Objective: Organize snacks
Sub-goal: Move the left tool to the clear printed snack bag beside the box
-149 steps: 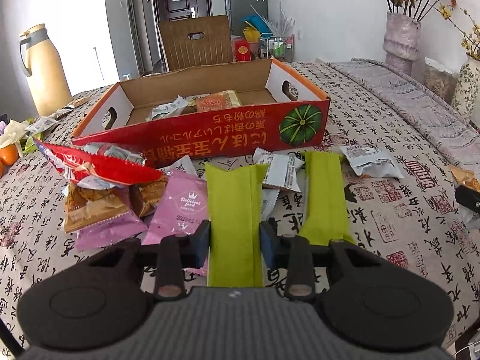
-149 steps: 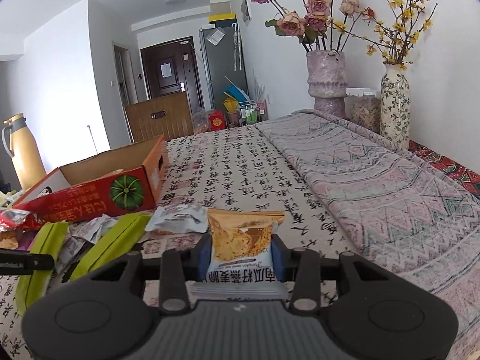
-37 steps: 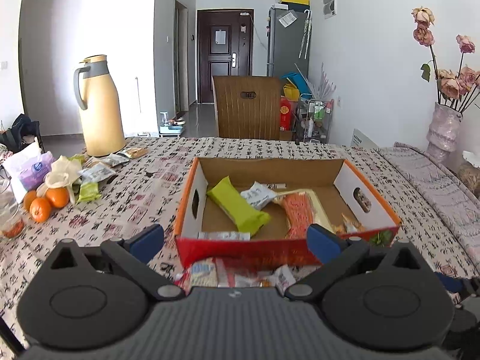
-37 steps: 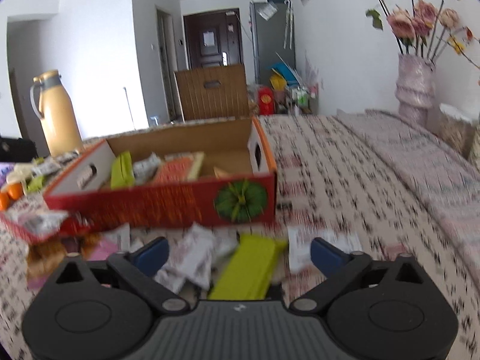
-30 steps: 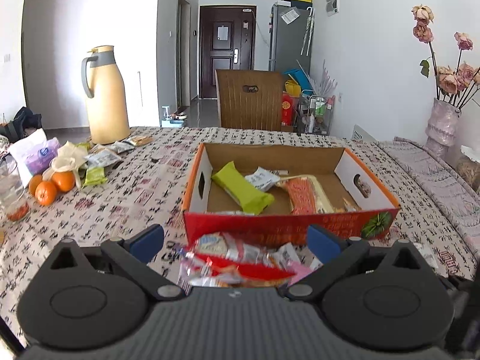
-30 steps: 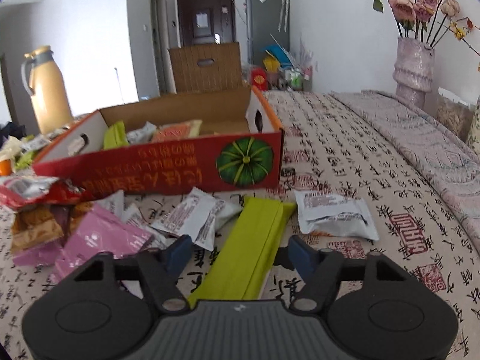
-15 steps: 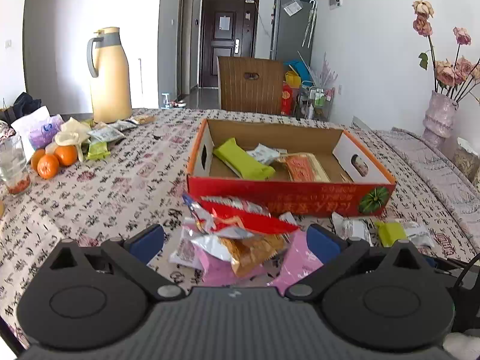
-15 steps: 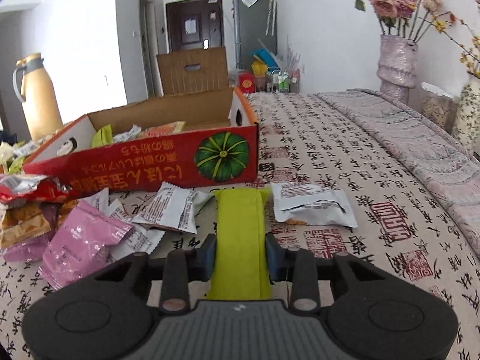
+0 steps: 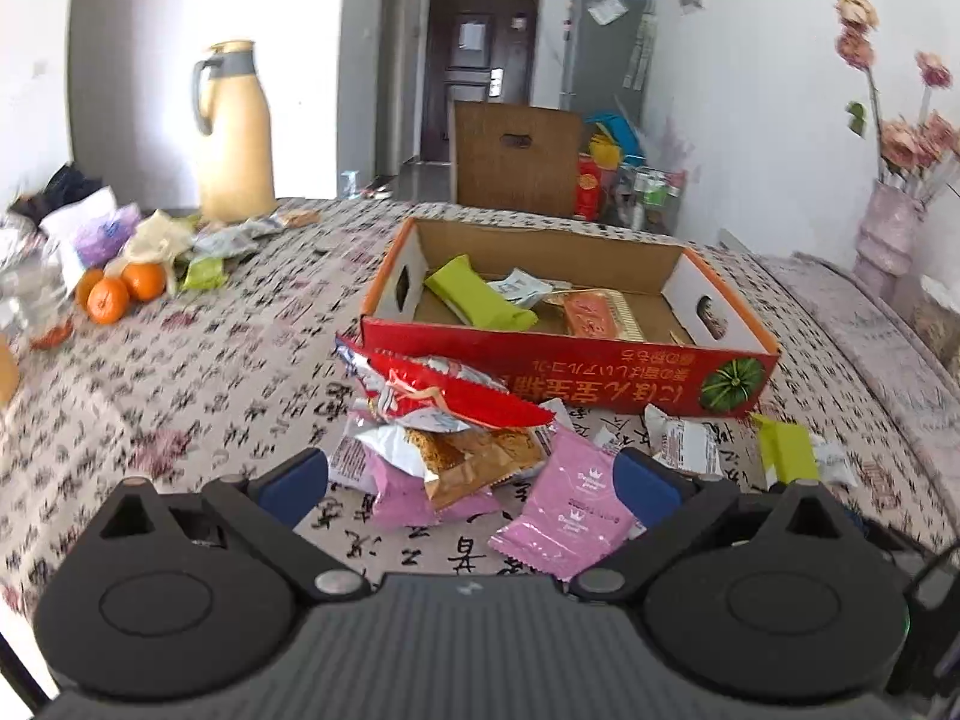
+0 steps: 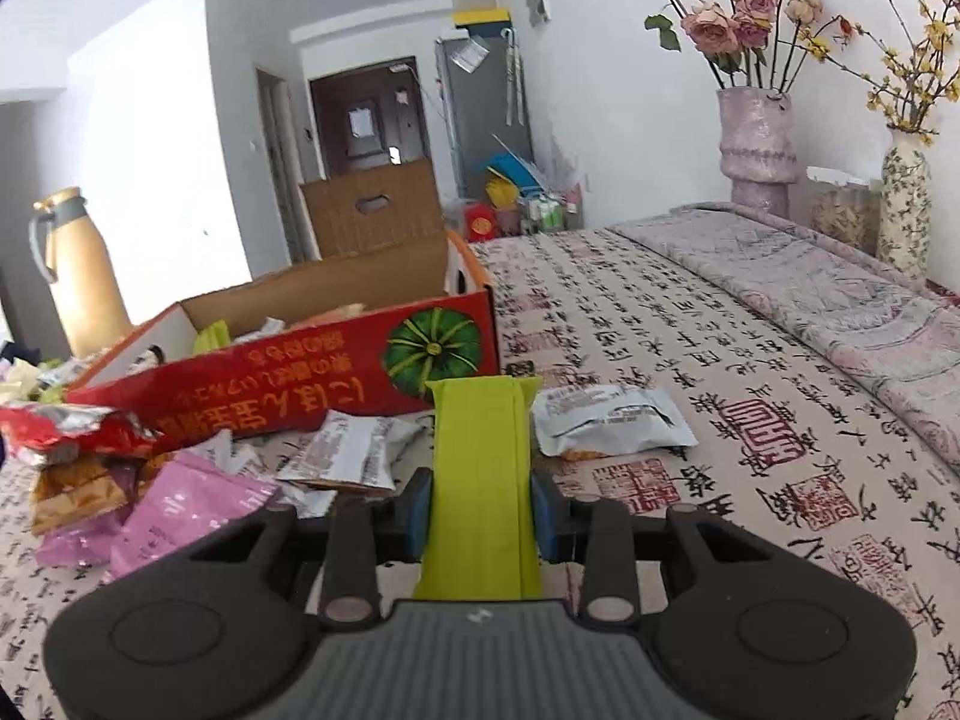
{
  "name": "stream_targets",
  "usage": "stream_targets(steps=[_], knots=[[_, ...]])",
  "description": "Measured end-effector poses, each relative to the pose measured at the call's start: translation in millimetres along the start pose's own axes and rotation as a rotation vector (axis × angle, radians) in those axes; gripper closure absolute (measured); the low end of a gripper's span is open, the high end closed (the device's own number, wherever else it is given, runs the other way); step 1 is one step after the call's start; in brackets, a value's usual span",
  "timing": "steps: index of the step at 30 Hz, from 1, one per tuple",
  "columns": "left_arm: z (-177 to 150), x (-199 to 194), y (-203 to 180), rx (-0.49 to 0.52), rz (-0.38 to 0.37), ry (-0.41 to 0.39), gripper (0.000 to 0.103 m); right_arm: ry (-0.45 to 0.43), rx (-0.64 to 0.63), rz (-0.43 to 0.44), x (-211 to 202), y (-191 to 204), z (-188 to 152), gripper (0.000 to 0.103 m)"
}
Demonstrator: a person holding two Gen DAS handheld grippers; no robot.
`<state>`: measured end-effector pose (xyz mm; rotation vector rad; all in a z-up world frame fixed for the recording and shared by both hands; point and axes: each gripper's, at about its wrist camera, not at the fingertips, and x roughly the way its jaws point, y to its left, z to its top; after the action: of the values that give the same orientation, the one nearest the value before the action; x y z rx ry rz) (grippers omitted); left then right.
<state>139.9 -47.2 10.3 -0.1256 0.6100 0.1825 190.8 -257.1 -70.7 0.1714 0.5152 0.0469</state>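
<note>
Through the left wrist camera we saw our left gripper (image 9: 471, 483) spread wide and empty above the heap of snack packets (image 9: 462, 438) before the red box (image 9: 564, 369). Through the right wrist camera, our right gripper (image 10: 480, 507) was clamped on a green packet (image 10: 480, 474) near the box's (image 10: 312, 372) front right corner.

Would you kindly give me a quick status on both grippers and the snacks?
Right gripper shut on green packet. Left gripper open over snack pile. Red box ahead, path clear.
</note>
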Motion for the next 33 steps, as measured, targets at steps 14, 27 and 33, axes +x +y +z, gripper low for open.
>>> stream_targets(steps=[14, 27, 33], knots=[[14.7, -8.0, -9.7, -0.048, 0.12, -0.015, 0.0, -0.038, 0.034, 0.069, -3.1, -8.0, -2.7, 0.07], [16.6, -1.6, -2.7, -0.065, 0.102, -0.006, 0.0, -0.045, 0.034, 0.057, -4.1, -7.3, -3.4, 0.07], [18.5, 2.4, -0.5, -0.067, 0.105, -0.001, 0.0, -0.051, 0.032, 0.058, -5.5, -6.8, -4.0, 0.07]])
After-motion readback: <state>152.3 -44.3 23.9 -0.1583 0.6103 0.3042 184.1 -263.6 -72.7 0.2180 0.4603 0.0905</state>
